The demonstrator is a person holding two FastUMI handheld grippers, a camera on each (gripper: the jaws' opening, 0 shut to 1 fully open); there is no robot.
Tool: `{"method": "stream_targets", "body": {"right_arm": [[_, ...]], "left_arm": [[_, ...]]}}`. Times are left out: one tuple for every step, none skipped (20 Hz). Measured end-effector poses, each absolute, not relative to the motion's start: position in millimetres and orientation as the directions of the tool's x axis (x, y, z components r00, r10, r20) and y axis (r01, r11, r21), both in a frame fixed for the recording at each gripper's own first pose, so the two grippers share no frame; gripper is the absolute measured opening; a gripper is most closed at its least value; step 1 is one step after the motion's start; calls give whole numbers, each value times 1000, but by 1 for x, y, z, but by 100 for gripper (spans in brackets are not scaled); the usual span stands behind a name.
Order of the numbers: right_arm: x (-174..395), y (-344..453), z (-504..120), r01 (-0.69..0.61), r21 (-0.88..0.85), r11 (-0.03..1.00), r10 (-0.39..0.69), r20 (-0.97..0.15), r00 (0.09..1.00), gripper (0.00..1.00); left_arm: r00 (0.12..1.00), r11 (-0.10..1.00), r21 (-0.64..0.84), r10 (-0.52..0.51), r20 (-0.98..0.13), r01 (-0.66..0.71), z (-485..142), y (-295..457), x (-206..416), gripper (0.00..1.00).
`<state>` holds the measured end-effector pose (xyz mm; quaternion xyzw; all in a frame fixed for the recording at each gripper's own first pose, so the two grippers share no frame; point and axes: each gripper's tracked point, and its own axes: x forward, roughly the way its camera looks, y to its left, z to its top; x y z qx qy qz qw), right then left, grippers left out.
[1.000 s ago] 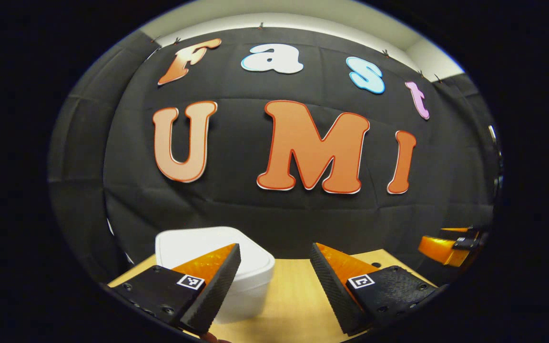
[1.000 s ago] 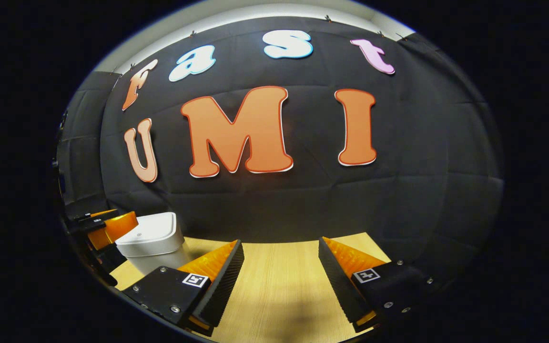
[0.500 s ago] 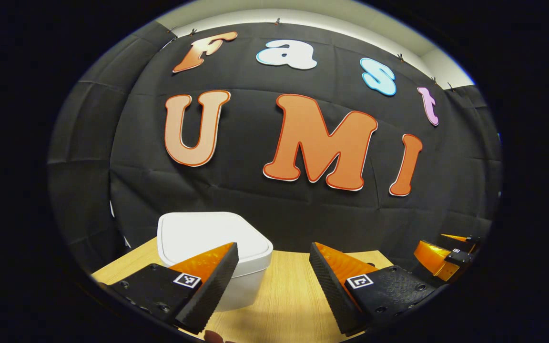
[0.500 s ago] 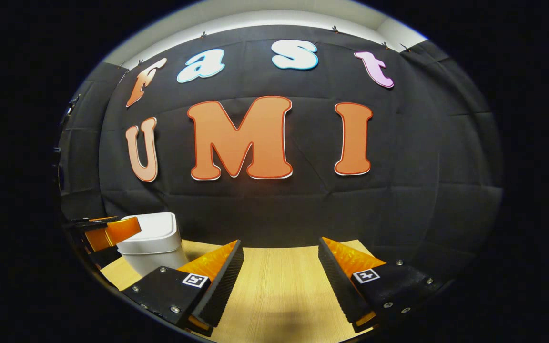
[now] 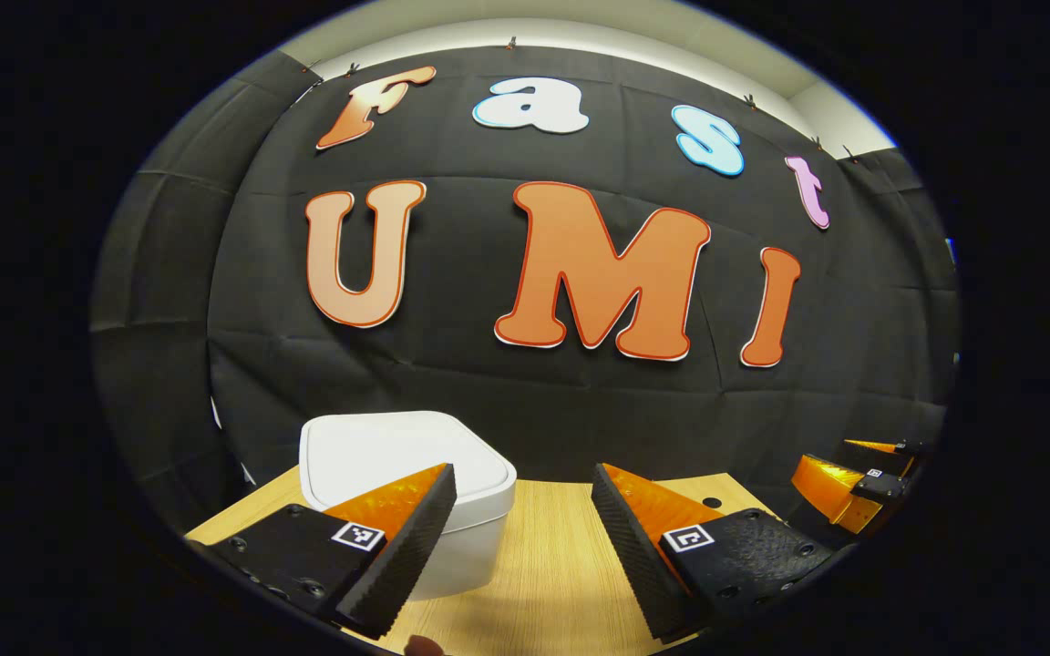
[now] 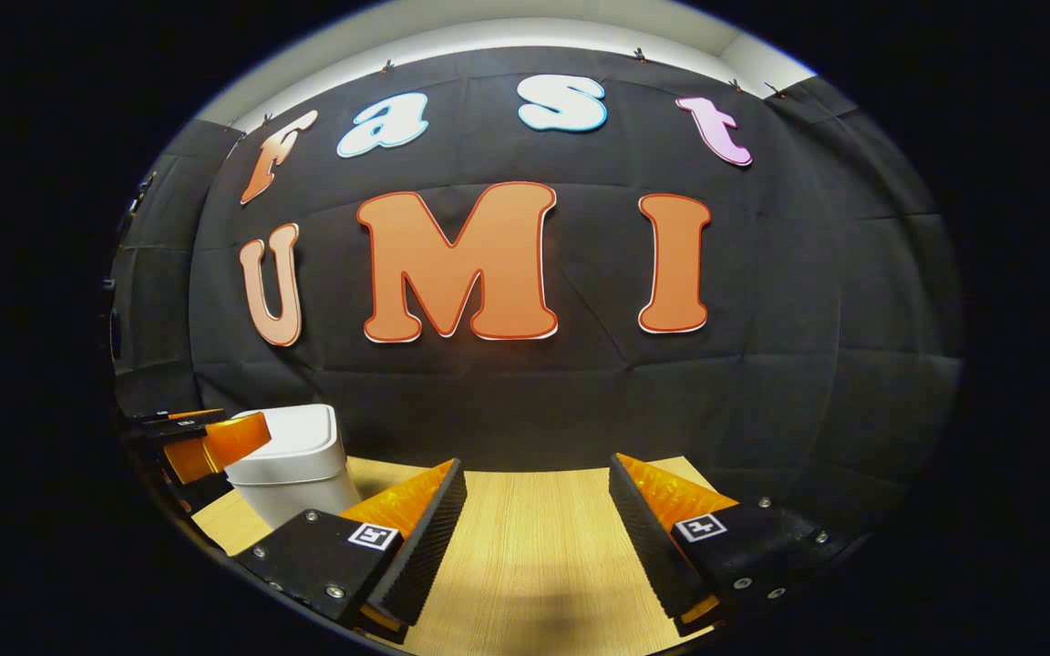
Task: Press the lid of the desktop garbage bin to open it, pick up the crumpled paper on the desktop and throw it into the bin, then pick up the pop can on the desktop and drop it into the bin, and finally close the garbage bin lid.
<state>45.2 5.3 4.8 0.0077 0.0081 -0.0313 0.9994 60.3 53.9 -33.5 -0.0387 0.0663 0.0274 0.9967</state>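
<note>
A white garbage bin [image 5: 397,465] with its lid down stands on the wooden desktop [image 5: 543,565], just behind and partly hidden by the left finger of my left gripper [image 5: 523,497]. That gripper is open with nothing between its fingers. In the right gripper view the same bin [image 6: 293,456] sits at the far left, with the left gripper's fingers [image 6: 215,442] next to it. My right gripper [image 6: 534,492] hangs open over bare desktop [image 6: 525,547], well to the right of the bin. The right gripper [image 5: 853,478] also appears at the far right of the left gripper view.
The black cloth wall [image 6: 534,392] closes off the back of the desktop. A small dark hole [image 5: 713,503] marks the wood near the far right edge. A fingertip [image 5: 420,646] of the holding hand peeks in at the bottom of the left gripper view.
The left gripper view has tilted slightly, so the bin sits a bit higher and farther than one second ago. The right gripper view has barely shifted. Both grippers stay open.
</note>
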Motion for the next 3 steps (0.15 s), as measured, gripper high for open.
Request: {"method": "stream_targets", "body": {"right_arm": [[45,5,4,62,18,998,-62,-18,998,94],[45,4,5,63,20,998,-63,-19,998,94],[45,5,5,64,21,998,-64,-17,998,94]], "left_arm": [[989,995,-77,51,-136,-62,-35,53,60,95],[989,995,-81,51,-140,-63,-36,53,60,95],[989,995,-83,51,-142,-63,-37,53,60,95]]}}
